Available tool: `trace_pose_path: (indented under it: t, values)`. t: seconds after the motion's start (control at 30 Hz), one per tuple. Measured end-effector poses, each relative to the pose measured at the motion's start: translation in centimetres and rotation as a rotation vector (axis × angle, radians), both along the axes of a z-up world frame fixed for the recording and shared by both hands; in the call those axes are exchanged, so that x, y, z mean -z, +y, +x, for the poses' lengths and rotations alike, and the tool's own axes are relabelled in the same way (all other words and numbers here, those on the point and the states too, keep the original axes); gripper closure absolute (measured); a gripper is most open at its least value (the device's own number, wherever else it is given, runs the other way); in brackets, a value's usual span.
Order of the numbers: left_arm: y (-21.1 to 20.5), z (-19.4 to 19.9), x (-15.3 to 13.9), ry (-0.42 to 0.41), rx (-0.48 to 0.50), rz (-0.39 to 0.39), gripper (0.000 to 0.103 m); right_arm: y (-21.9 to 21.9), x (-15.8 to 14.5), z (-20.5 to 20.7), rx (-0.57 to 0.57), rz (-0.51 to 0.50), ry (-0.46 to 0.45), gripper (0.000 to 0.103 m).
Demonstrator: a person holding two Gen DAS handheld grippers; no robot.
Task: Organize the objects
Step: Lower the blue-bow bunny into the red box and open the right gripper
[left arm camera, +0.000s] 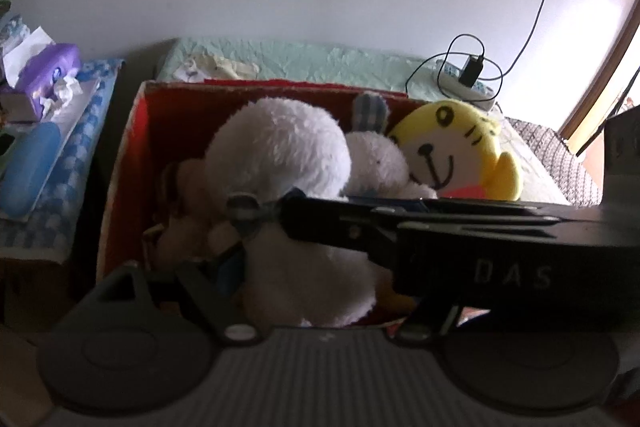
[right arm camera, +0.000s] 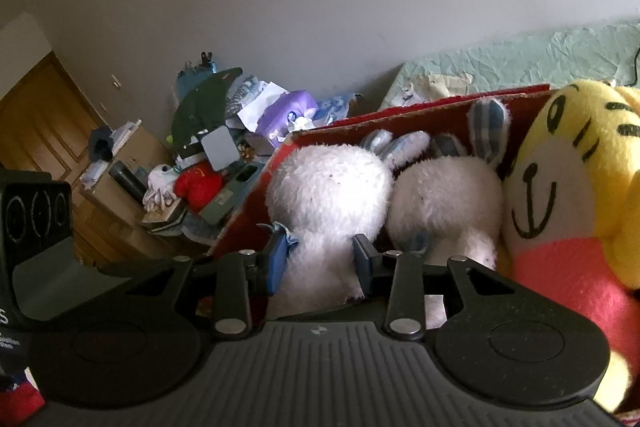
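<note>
So there's a red cardboard box (left arm camera: pixel 124 163) packed with stuffed toys, sitting in front of a bed with a pale green cover (left arm camera: pixel 312 61). Inside it: a big white plush rabbit (right arm camera: pixel 332 195), a smaller white rabbit (right arm camera: pixel 444 203) right next to it, and a yellow tiger plush (right arm camera: pixel 560 179) squeezed in on the right, touching the smaller one.

The right gripper (right arm camera: pixel 322 257) has its blue pads on either side of the big rabbit's body just under the head, partly closed and pinching the fur. It's got that rabbit, which is down in the box.

The left gripper (left arm camera: pixel 240 247) is mostly blocked by the right one crossing over it. One blue pad shows against the rabbit's lower body, but I honestly can't tell if it's gripping anything.

Off to the side is a cluttered table with a purple tissue pack (left arm camera: pixel 48 71).
</note>
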State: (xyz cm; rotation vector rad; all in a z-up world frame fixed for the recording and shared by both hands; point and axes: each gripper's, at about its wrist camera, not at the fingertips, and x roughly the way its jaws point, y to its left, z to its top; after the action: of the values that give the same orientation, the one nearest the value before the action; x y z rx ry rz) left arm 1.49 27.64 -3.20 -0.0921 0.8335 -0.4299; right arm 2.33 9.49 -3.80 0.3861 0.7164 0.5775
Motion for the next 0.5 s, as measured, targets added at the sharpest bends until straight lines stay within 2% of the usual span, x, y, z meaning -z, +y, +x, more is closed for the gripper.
trace_pose_path:
  t: [0.23,0.5]
  values:
    - [-0.2,1.4,1.1,0.041,0.003,0.022,0.028,-0.3,1.6,1.3,0.002,0.033,0.083,0.061]
    - [-0.6,2.0,1.7,0.063,0.006,0.047,0.027,-0.4,1.9,1.5,-0.012,0.029,0.099,0.058]
